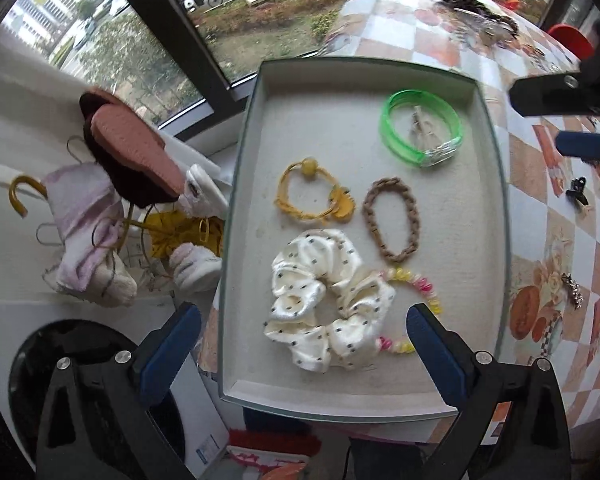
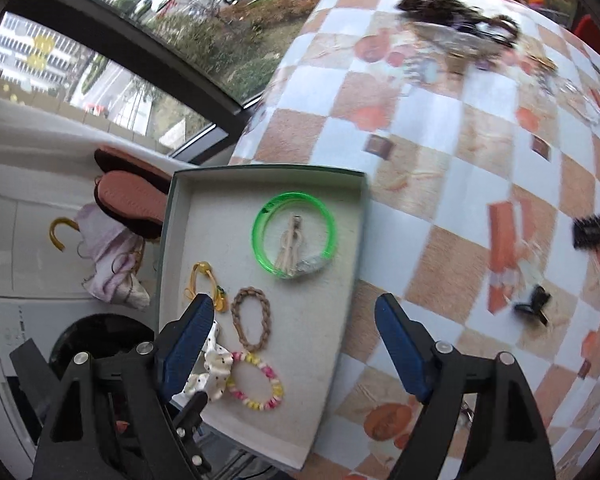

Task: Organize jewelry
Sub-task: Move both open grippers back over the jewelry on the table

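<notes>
1. The table, under a checked orange-and-white cloth, fills the right of the room by the window.
2. A shallow grey tray sits at the table's left edge, holding all the sorted jewelry.
3. The left gripper hangs above the tray's near end, blue pads spread wide apart with nothing between them.
4. The right gripper hovers over the tray's right rim, its jaws also parted and empty.
5. A cream dotted scrunchie lies at the near end of the tray.
6. A green bangle lies at the far end, with a pale clip inside its ring.
7. A brown braided band lies in the middle, just beside a yellow hair tie.
8. A pink-and-yellow bead bracelet lies touching the scrunchie.
9. A small black claw clip lies out on the cloth, well apart from the tray.
</notes>
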Demonstrator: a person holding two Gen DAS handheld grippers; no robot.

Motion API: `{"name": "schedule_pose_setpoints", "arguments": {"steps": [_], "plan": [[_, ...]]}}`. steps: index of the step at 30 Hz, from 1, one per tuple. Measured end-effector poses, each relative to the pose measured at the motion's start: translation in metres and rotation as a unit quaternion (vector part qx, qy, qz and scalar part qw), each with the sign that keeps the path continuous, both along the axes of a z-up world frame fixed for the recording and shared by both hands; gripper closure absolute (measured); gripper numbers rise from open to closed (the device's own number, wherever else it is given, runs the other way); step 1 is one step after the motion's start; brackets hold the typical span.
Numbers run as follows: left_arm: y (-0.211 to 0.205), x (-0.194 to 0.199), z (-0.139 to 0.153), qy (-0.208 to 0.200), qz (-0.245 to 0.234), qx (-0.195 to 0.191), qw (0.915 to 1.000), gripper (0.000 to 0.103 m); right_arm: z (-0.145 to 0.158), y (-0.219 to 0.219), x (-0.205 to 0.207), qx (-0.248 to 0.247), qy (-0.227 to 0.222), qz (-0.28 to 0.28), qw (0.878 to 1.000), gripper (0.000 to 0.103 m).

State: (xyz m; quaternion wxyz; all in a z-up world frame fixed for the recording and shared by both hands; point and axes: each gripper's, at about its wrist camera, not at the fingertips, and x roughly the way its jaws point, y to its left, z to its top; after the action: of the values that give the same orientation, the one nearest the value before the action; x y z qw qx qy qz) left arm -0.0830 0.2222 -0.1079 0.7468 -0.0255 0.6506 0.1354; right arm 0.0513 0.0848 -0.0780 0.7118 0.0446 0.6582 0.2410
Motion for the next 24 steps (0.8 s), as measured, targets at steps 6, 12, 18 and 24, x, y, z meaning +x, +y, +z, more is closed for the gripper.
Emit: {"name": "schedule_pose_setpoints", "arguments": {"steps": [6, 12, 18, 24], "plan": [[-0.03, 0.019, 0.011, -0.004, -0.047, 0.001, 0.9989, 0.0, 0.01, -0.057, -0.007, 0.0, -0.002, -0.054, 0.999, 0.015], [-0.062, 0.036, 0.022, -0.012, -0.088, -0.007, 0.996, 0.0, 0.007, -0.116, -0.017, -0.007, 0.003, -0.111, 0.994, 0.014], [-0.095, 0.055, 0.03, -0.017, -0.123, -0.009, 0.9922, 0.0, 0.006, -0.173, -0.029, -0.01, 0.002, -0.163, 0.987, 0.014], [-0.129, 0.068, 0.026, -0.005, -0.155, -0.042, 0.987, 0.0, -0.01, -0.221, -0.034, -0.047, 0.048, -0.191, 0.979, 0.014]]}}
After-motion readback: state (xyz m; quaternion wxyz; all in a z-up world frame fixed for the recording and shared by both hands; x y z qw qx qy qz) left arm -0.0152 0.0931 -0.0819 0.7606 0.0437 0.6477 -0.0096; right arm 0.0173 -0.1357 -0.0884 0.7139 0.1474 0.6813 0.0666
